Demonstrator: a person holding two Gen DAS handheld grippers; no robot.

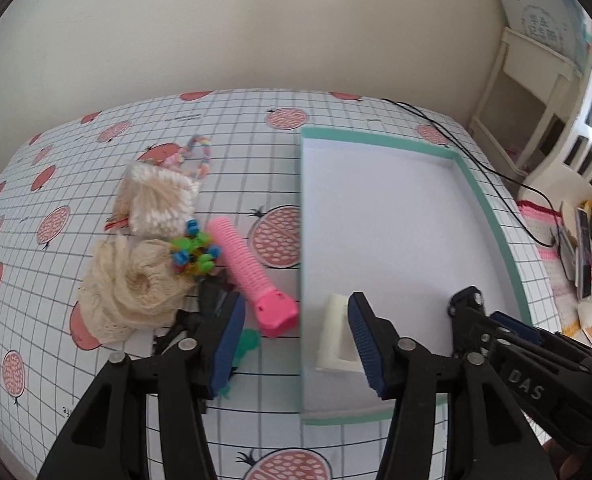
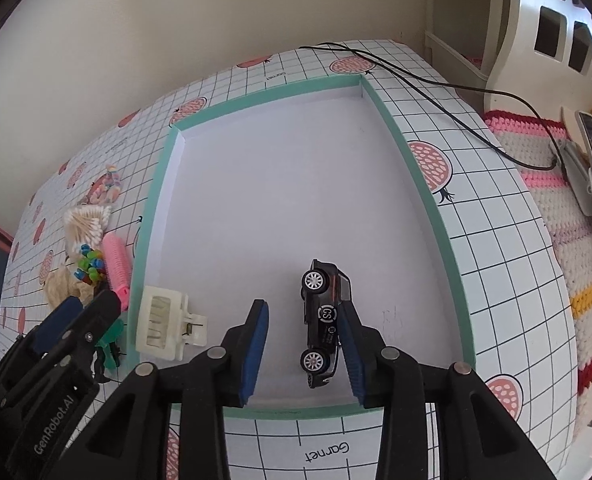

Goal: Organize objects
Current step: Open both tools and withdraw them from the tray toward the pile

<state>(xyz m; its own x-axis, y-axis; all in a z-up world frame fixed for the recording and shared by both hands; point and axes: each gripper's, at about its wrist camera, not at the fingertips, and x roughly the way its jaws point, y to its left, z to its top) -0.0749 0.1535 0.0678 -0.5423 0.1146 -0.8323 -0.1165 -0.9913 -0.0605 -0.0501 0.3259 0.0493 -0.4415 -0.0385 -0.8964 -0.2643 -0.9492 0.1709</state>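
A shallow teal-rimmed box with a white floor lies on the gridded tablecloth. Inside it, a cream hair claw clip sits by the near left wall. A black toy car lies on its side against one pad of my open right gripper. My left gripper is open and straddles the box's left wall. Just outside that wall lies a pink hair roller. Each view also catches the other gripper at its edge: right gripper, left gripper.
Left of the box lie a cotton-swab pack, a cream knitted piece, a colourful bead cluster, a pastel bracelet and a green item. A black cable runs to a crochet mat holding a phone.
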